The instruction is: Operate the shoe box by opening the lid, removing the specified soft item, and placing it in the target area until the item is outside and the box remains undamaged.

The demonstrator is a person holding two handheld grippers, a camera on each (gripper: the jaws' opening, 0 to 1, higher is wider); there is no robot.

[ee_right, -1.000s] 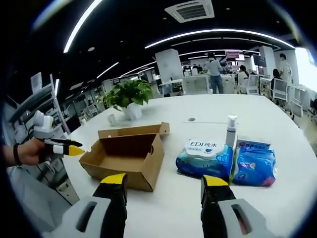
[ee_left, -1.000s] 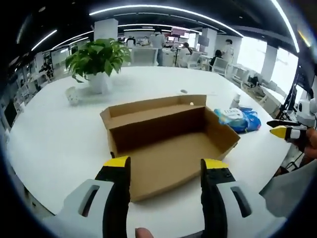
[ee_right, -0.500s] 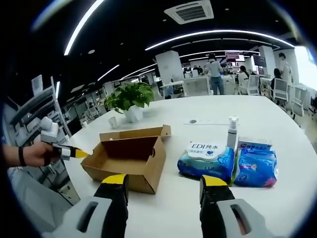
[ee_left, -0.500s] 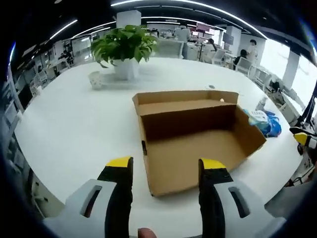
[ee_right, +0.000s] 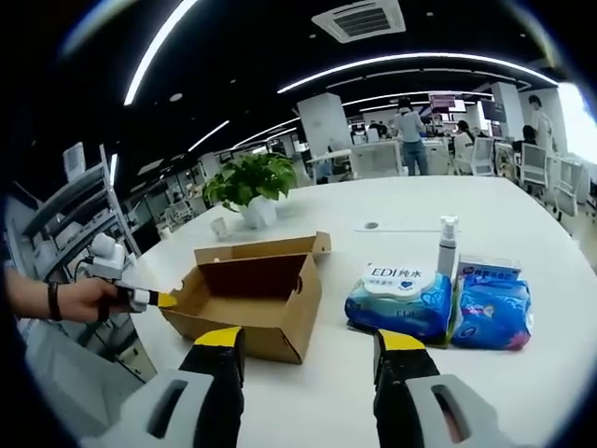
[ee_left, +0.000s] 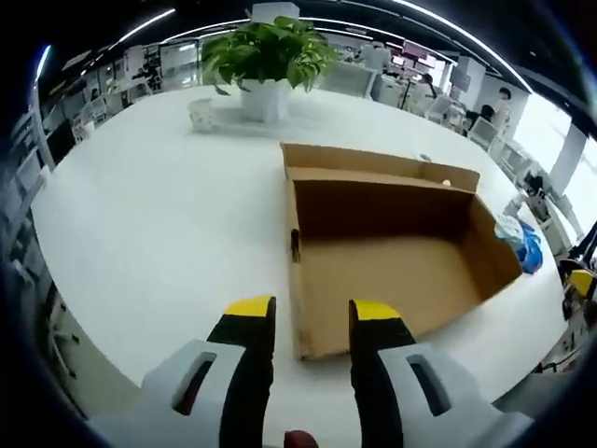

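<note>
Left gripper view: shoe box (ee_left: 392, 252) just ahead of left hand-held gripper (ee_left: 308, 310).

potted plant (ee_left: 269, 58), spray bottle (ee_right: 447, 245), white table (ee_left: 140, 215)

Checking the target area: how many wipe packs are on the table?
2. Both lie side by side, right of the open cardboard box: one wipe pack nearer the box, the other pack beyond it, a spray bottle behind them. Box interior looks empty.
</note>
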